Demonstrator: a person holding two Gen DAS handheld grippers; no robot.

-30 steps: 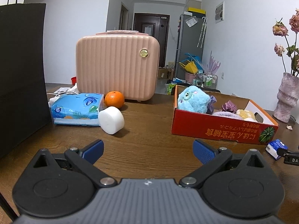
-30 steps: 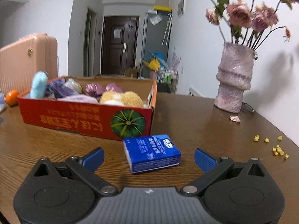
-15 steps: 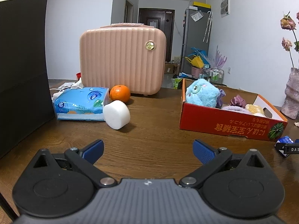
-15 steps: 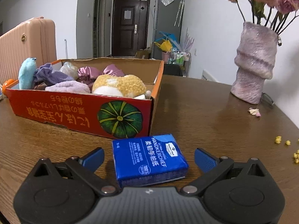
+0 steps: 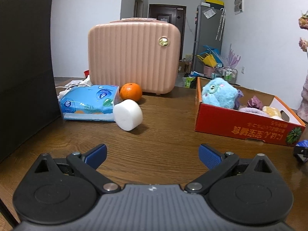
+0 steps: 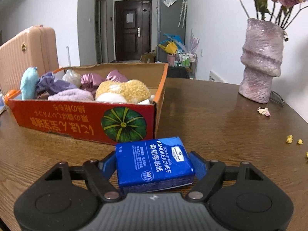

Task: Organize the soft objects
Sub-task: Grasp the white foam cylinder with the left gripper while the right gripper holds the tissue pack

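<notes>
Since the earlier frame the right gripper (image 6: 154,166) has been brought forward over the blue handkerchief pack (image 6: 154,165) and its jaws have just been closing – the pack is now being flanked by both blue pads, seemingly touching its short sides. The pack is lying flat on the wooden table (image 6: 221,127), just in front of the red box (image 6: 82,119) of soft toys, its long axis running away from the fingers. The left gripper (image 5: 153,154) – far from the pack – is being held spread and empty.

Each wrist camera sat low behind its tongs, facing 12 o'clock across the worktop (image 5: 163,134). Both views shared the red box (image 5: 240,123) (image 6: 77,115), close in the right view.
</notes>
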